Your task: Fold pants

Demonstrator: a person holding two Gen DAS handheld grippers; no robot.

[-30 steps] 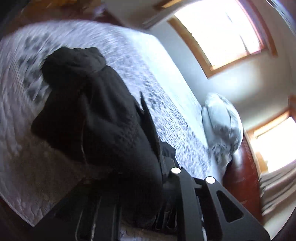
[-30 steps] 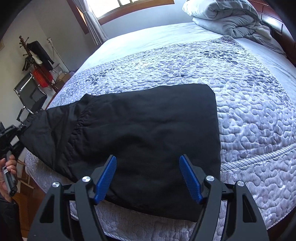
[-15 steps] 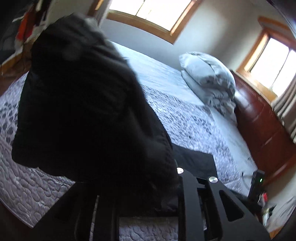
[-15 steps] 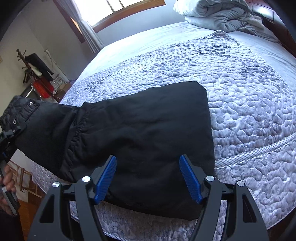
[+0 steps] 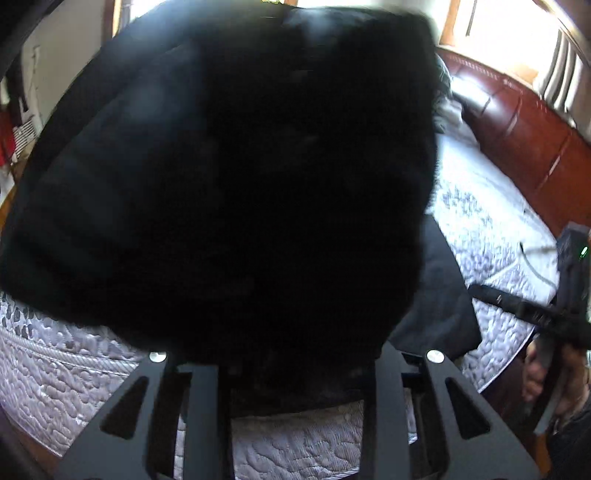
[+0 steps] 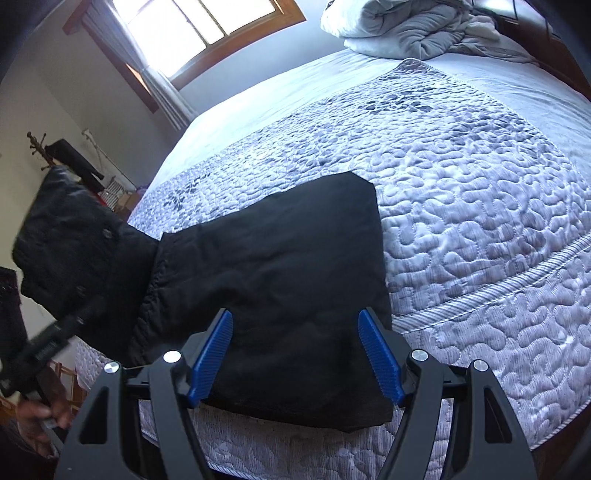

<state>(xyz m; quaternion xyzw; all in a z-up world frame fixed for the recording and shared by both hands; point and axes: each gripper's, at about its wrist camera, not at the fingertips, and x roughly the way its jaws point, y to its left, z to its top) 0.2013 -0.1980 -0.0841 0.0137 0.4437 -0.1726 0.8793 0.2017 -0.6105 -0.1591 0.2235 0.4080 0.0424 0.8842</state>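
Observation:
Black quilted pants (image 6: 273,280) lie on the bed (image 6: 480,229) near its front edge. Their left end (image 6: 74,240) is lifted off the bed by my left gripper (image 6: 55,343), which shows at the left edge of the right wrist view. In the left wrist view the raised pants (image 5: 240,184) fill most of the frame and hide the left fingertips. My right gripper (image 6: 295,354) is open, its blue pads (image 6: 212,354) hovering over the flat part of the pants near the bed edge, holding nothing.
A grey quilted bedspread (image 6: 461,166) covers the bed. A bundled duvet and pillow (image 6: 417,26) lie at the head by the dark red headboard (image 5: 524,122). Windows (image 6: 192,33) are behind. A coat rack with clothes (image 6: 70,158) stands at the left.
My left gripper has lifted the pants end higher and swung it over toward the right, so it now fills the left wrist view. The right gripper has stayed open above the pants.

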